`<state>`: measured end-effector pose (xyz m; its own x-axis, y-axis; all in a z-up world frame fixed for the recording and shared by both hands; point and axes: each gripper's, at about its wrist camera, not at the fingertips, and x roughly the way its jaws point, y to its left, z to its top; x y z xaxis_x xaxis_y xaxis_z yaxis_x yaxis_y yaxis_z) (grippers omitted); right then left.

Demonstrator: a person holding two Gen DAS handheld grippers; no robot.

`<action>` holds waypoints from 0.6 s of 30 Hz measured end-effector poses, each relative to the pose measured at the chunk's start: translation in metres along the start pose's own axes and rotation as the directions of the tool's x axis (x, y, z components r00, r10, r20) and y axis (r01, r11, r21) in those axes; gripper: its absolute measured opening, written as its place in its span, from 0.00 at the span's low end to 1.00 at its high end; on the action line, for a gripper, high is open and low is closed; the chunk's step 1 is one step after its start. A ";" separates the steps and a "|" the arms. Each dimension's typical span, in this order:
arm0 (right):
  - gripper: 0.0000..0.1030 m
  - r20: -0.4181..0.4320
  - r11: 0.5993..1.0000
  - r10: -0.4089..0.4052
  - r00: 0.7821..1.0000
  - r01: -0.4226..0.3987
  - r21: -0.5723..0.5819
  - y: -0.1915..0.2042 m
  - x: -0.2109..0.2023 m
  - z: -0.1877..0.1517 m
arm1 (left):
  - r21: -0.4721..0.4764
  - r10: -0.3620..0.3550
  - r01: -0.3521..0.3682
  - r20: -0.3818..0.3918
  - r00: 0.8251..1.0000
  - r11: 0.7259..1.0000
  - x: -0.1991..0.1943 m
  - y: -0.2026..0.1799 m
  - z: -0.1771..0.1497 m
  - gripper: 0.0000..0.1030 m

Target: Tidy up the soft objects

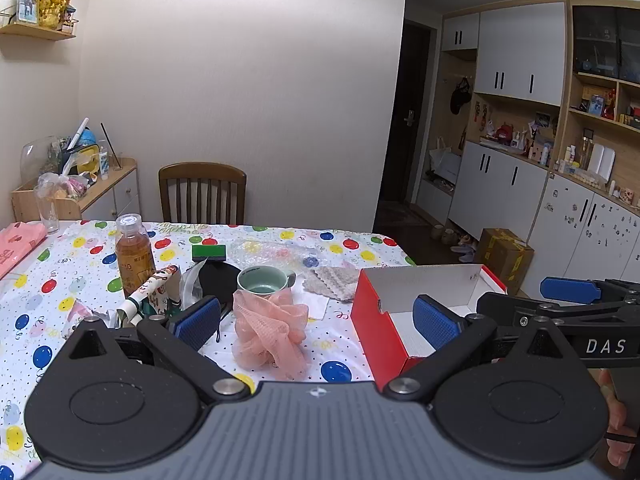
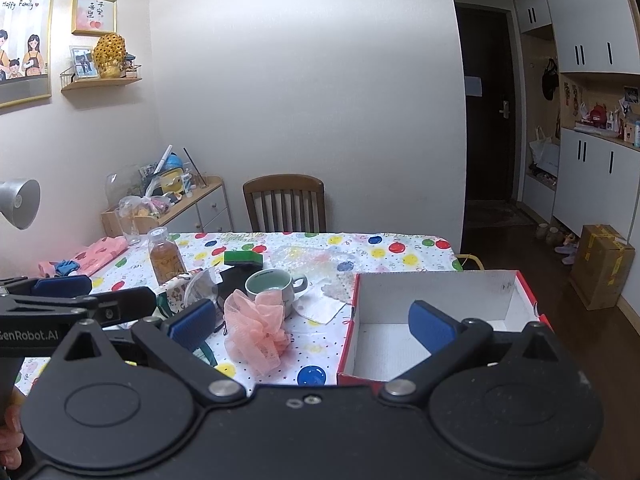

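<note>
A pink mesh bath pouf (image 1: 270, 332) (image 2: 256, 332) lies on the balloon-print tablecloth (image 1: 60, 280), just in front of a green mug (image 1: 262, 280). To its right stands an open red box (image 1: 376, 332) (image 2: 436, 292) with a white inside that holds nothing visible. My left gripper (image 1: 316, 322) is open; the pouf shows between its blue pads, nearer the left one, and is not gripped. Beside it, my right gripper (image 2: 312, 325) is open and holds nothing, its right finger over the box. A grey fluffy cloth (image 1: 332, 280) and a green sponge (image 1: 208, 252) lie farther back.
A tea bottle (image 1: 134, 256), a printed pouch (image 1: 154, 288), a black item (image 1: 218, 276), bubble wrap (image 1: 276, 250) and a white tissue (image 2: 320, 306) crowd the table's middle. A pink cloth (image 2: 92, 256) and a glass (image 1: 48, 208) sit far left. A chair (image 1: 202, 192) stands behind.
</note>
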<state>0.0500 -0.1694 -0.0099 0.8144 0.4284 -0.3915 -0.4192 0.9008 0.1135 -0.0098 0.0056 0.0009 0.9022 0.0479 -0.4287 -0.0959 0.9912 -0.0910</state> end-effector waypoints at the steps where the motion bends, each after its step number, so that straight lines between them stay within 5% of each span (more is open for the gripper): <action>1: 1.00 0.000 1.000 0.000 1.000 0.000 0.000 0.000 0.000 0.000 | 0.000 0.000 0.000 0.000 1.000 1.000 0.000 0.000 0.000 1.00; 18: 1.00 0.003 1.000 0.008 1.000 -0.008 -0.001 0.001 -0.002 -0.001 | -0.021 -0.003 0.003 -0.002 1.000 1.000 -0.002 0.000 -0.002 1.00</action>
<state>0.0475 -0.1695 -0.0098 0.8122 0.4355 -0.3882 -0.4258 0.8974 0.1158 -0.0128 0.0056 0.0001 0.9015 0.0442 -0.4306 -0.1015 0.9886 -0.1111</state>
